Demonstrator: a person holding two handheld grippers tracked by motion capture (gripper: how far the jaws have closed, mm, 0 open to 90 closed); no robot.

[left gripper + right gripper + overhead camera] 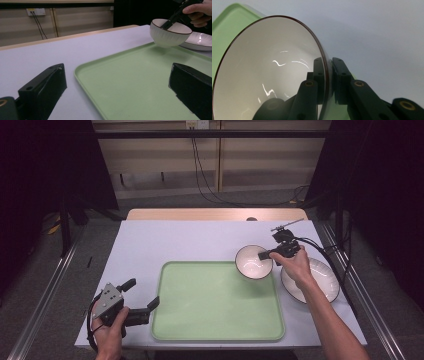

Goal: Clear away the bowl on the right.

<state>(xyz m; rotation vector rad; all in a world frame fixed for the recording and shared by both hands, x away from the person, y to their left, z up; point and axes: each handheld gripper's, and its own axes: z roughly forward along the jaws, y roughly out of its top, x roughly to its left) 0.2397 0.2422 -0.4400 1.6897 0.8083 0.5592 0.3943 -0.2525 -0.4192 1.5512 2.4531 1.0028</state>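
- The right tool point(266, 254) pinches the rim of a white ceramic bowl with a thin dark edge point(251, 263); one jaw is inside the bowl and the other is outside, and the wall of the bowl is pressed between them.
- In the left gripper view this bowl point(168, 35) hangs above the far right corner of the tray, and I see a soft shadow under it; it does not seem to touch the tray there.
- The pale green rectangular plastic tray point(210, 320) lies flat in the middle of the bench point(175, 240), which has a light grey top.
- A wide white shallow plate point(325, 282) lies on the bench just beside the right edge of the tray, partly under the right hand point(296, 267).
- The left tool point(140, 300) is spread wide, with nothing between the jaws; it is held near the left front corner of the tray.
- The left hand point(111, 327) holds it low, at the near edge of the bench.
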